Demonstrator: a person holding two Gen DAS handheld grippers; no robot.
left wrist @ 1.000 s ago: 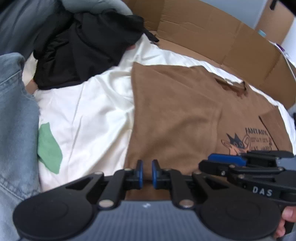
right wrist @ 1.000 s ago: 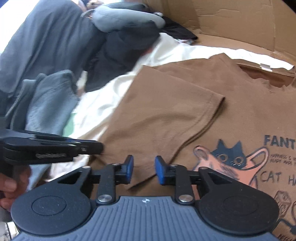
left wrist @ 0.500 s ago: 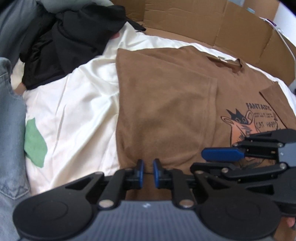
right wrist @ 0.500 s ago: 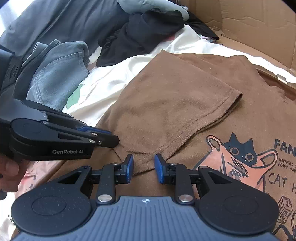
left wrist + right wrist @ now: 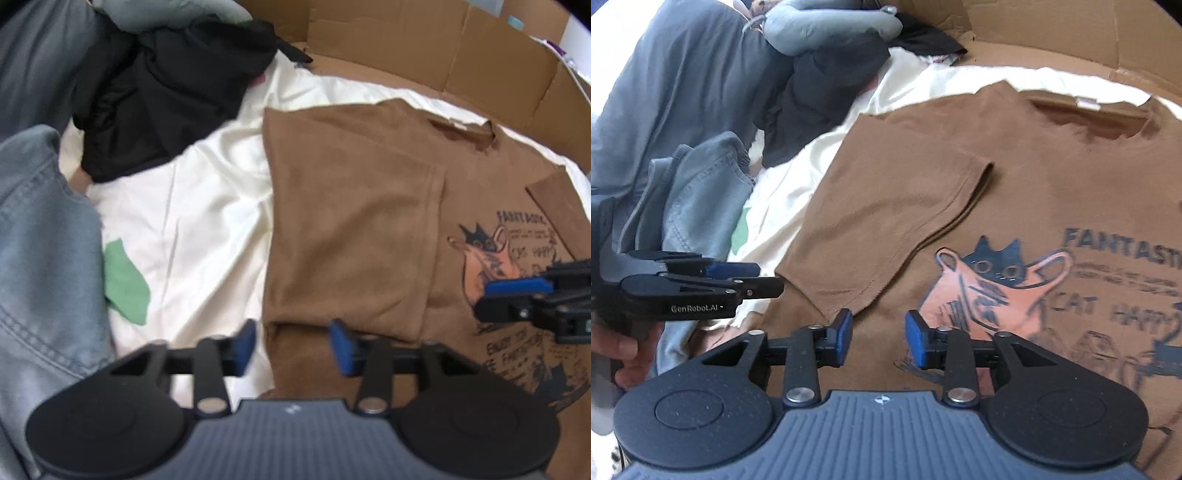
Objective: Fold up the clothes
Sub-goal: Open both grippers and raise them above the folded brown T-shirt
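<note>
I note the brown T-shirt (image 5: 1015, 192) lies flat on the white sheet (image 5: 207, 221), sleeve folded inward. Left gripper (image 5: 291, 341) and right gripper (image 5: 879, 332) hover, fingers spread, holding nothing, likely positioned for regrasping.

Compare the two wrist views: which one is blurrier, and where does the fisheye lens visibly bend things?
Left wrist view: softer overall; the print on the brown T-shirt is smeared and unreadable, and the cardboard wall curves along the top. Right wrist view: sharper near the centre, where the cat print has clear outlines, though lettering at the right edge streaks; dark corners frame both pictures.
</note>
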